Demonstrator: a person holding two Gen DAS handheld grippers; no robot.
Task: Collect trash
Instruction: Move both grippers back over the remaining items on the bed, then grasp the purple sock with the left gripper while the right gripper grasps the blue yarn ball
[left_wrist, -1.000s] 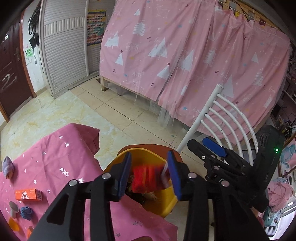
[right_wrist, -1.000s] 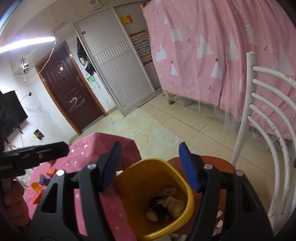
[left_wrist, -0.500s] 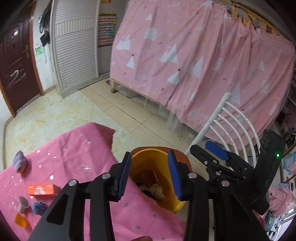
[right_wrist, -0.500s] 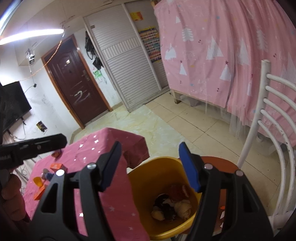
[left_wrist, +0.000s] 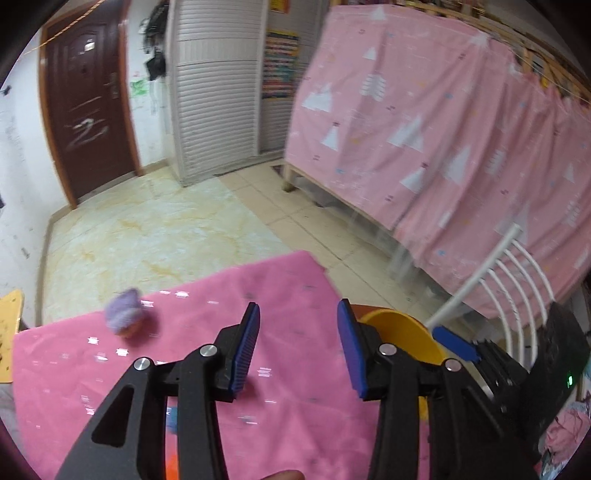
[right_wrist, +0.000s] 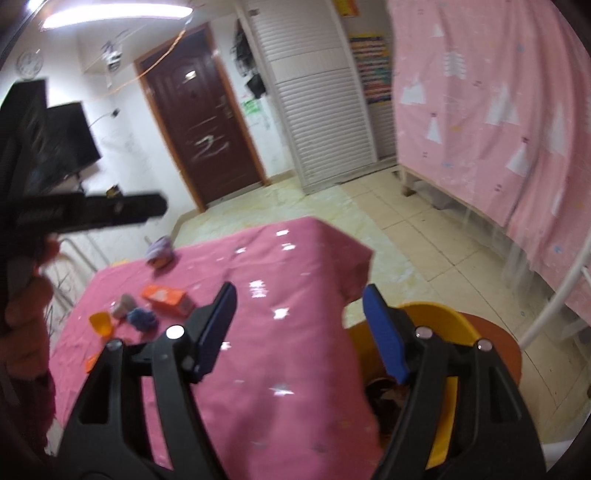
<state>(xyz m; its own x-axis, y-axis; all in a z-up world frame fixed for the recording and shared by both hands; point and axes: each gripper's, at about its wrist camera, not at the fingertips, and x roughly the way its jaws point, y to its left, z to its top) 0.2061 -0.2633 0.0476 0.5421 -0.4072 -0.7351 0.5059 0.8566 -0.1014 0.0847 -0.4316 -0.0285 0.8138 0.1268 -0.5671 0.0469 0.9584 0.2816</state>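
My left gripper (left_wrist: 298, 345) hangs wide and empty over the pink tablecloth (left_wrist: 207, 343), and my right gripper (right_wrist: 300, 330) is just as wide, gripping nothing. The yellow bin (right_wrist: 439, 321) sits off the table's right edge (scraps inside). Trash lies on the cloth: orange box (right_wrist: 164, 298), purple lump (left_wrist: 123, 318), blue wad (right_wrist: 142, 318), orange cup (right_wrist: 101, 323).

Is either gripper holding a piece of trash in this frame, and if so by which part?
Nothing is held. The left gripper and the right gripper are both open, with only the pink tablecloth showing between their fingers.
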